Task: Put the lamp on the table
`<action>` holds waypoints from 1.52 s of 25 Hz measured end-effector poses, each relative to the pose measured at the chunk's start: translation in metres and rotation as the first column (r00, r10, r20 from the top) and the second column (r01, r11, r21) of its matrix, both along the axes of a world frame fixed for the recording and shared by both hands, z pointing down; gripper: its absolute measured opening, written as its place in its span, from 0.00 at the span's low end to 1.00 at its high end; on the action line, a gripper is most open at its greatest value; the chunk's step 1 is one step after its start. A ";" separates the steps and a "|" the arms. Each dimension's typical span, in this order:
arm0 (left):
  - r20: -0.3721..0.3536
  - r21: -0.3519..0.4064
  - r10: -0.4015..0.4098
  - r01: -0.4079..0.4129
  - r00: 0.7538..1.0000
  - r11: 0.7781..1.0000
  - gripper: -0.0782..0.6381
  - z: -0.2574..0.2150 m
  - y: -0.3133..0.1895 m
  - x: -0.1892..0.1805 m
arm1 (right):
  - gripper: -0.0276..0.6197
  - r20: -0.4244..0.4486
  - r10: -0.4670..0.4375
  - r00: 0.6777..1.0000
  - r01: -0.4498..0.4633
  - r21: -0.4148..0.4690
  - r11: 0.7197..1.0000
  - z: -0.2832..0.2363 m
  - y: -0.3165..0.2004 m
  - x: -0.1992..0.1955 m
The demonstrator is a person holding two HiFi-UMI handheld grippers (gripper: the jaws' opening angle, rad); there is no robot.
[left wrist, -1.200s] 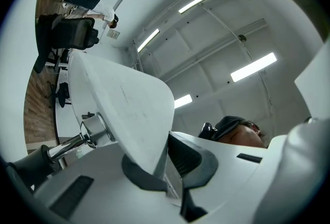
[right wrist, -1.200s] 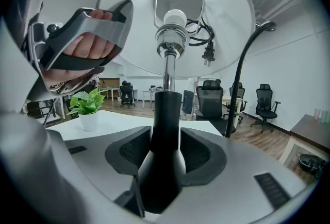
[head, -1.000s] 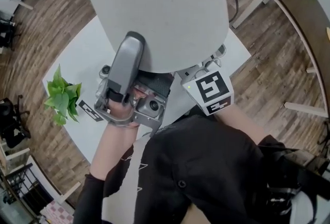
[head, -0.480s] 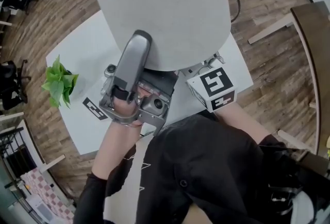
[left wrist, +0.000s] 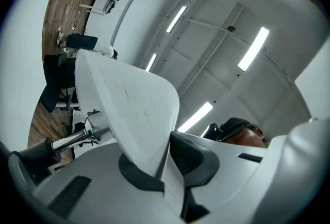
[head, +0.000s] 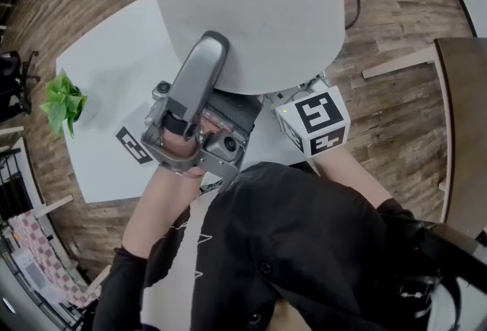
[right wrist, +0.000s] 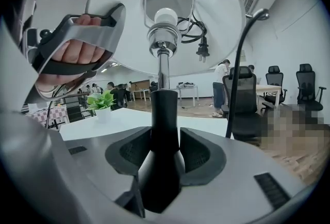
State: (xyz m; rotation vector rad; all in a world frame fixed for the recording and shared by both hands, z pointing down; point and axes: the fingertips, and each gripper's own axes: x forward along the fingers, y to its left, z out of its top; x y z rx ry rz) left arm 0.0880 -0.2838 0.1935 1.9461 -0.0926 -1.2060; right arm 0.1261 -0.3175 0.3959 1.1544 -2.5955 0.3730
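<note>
The lamp's big white shade [head: 243,10] fills the top of the head view, above the white table [head: 106,71]. My left gripper [left wrist: 165,166] pinches the shade's lower rim [left wrist: 129,109]; its jaws have just been opening a little, and the rim still sits between the pads. My right gripper [right wrist: 165,148] is shut on the lamp's black stem [right wrist: 164,125], just below the chrome pole [right wrist: 164,71] and the bulb socket [right wrist: 164,24]. In the head view only its marker cube [head: 316,124] shows. The cord's plug [right wrist: 202,50] dangles inside the shade.
A small potted plant [head: 61,101] stands at the table's left side. A dark wooden table [head: 464,116] is at the right, over wood flooring [head: 388,25]. Office chairs [right wrist: 242,104] and people stand beyond the white table.
Both grippers have carried the lamp along above the table. The plant and the table's edge have slid toward the left and up in the head view.
</note>
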 end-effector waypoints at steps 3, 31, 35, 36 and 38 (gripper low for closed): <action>-0.001 0.006 -0.012 0.012 1.000 1.000 0.16 0.006 -0.005 0.008 | 0.32 0.000 -0.026 1.000 0.026 0.019 0.999 0.006 -0.009 0.009; 0.088 -0.098 -0.182 0.190 0.979 0.977 0.18 0.047 -0.027 0.004 | 0.32 0.105 -0.188 0.977 0.194 -0.051 0.980 0.048 -0.019 -0.014; 0.091 -0.108 -0.188 0.198 0.978 0.974 0.18 0.049 -0.027 0.003 | 0.32 0.107 -0.192 0.975 0.199 -0.058 0.978 0.049 -0.016 -0.016; 0.092 -0.107 -0.188 0.197 0.978 0.974 0.18 0.049 -0.027 0.003 | 0.32 0.108 -0.191 0.976 0.198 -0.057 0.978 0.049 -0.017 -0.016; 0.095 -0.108 -0.184 0.194 0.978 0.975 0.18 0.049 -0.028 0.003 | 0.32 0.111 -0.189 0.976 0.196 -0.059 0.979 0.049 -0.018 -0.015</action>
